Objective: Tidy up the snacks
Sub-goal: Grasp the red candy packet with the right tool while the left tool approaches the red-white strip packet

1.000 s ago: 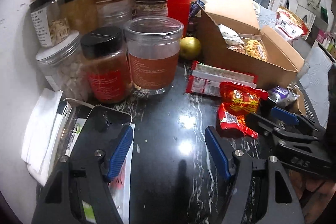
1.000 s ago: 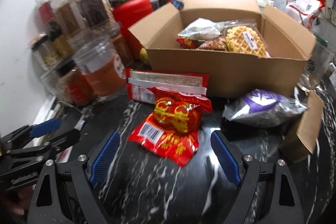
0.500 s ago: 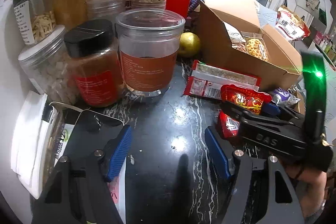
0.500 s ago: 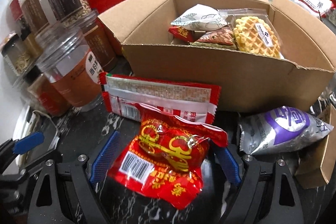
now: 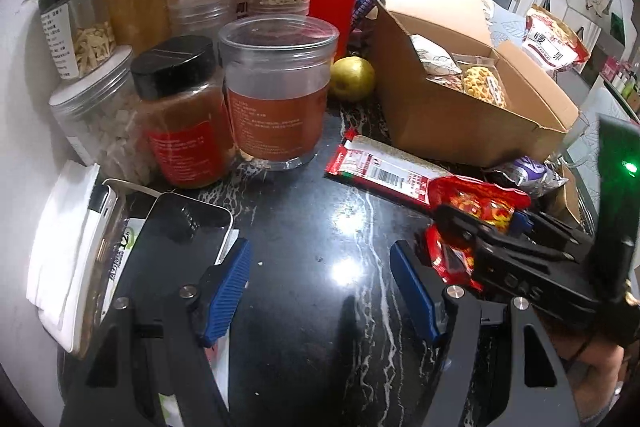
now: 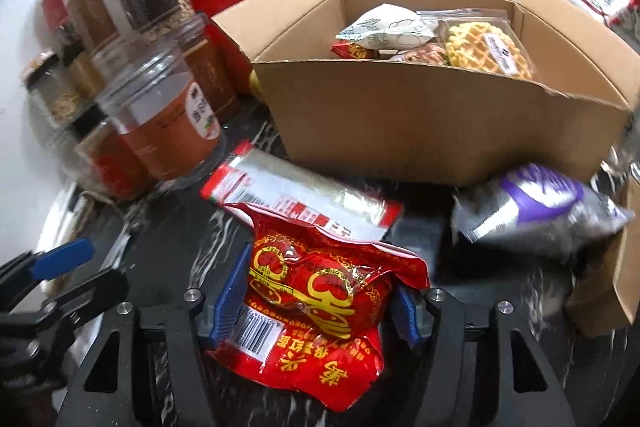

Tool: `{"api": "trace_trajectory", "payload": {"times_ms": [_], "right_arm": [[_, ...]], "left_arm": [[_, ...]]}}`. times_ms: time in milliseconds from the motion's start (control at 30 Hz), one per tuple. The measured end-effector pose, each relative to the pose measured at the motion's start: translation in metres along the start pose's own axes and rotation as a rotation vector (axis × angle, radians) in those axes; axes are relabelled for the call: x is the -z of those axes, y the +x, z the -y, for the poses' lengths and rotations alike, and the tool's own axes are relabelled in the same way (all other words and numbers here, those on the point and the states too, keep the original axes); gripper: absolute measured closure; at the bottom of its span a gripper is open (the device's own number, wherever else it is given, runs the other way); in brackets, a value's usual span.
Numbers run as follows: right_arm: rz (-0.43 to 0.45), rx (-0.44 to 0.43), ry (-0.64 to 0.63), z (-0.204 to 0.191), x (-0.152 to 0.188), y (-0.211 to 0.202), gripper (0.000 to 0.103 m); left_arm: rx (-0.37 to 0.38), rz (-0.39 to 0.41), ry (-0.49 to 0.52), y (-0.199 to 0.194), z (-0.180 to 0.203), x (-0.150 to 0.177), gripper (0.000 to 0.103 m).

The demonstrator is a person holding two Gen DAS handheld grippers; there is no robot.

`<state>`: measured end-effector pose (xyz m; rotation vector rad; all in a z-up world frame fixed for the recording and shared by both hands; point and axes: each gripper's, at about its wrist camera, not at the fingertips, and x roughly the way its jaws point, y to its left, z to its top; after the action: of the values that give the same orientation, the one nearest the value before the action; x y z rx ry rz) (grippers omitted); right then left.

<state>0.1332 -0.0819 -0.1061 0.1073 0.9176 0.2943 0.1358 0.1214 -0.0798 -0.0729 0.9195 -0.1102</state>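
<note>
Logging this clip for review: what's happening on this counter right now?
A person is sorting snacks into a cardboard box. The right gripper has just been closing its fingers on a red snack packet lying on the black counter; its pads press the packet's sides. The left gripper hovers open over bare counter. A purple-and-silver packet and a flat red-edged packet wait outside the box.

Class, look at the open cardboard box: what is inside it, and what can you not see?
Inside the box lie a waffle pack, a white packet, a red packet and a brownish one. Whatever is beneath them, and the box floor, is covered.
</note>
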Motion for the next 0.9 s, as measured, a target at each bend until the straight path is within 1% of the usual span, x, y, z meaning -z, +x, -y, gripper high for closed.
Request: {"api": "trace_trajectory", "payload": {"times_ms": [67,267,467,633,767,900], "right_arm": [[0.01,-0.007,0.003,0.001,0.005,-0.011,0.04],[0.02,-0.018,0.019,0.018,0.028,-0.045,0.04],[0.049,0.014,0.065,0.047,0.045,-0.078,0.04],[0.073,0.026,0.092,0.067,0.052,-0.093,0.04],[0.082,0.018,0.116,0.081,0.053,-0.097,0.04],[0.095,0.019,0.113,0.086,0.05,-0.096,0.04]], "left_arm": [[-0.003,0.001,0.013,-0.001,0.007,0.001,0.032],[0.032,-0.007,0.027,0.001,0.026,-0.001,0.032],[0.047,-0.006,0.05,0.01,0.052,-0.008,0.032],[0.041,-0.01,0.068,0.025,0.075,-0.019,0.032],[0.013,-0.026,0.025,0.041,0.074,-0.032,0.032],[-0.054,-0.036,-0.081,0.06,0.069,-0.045,0.032]]}}
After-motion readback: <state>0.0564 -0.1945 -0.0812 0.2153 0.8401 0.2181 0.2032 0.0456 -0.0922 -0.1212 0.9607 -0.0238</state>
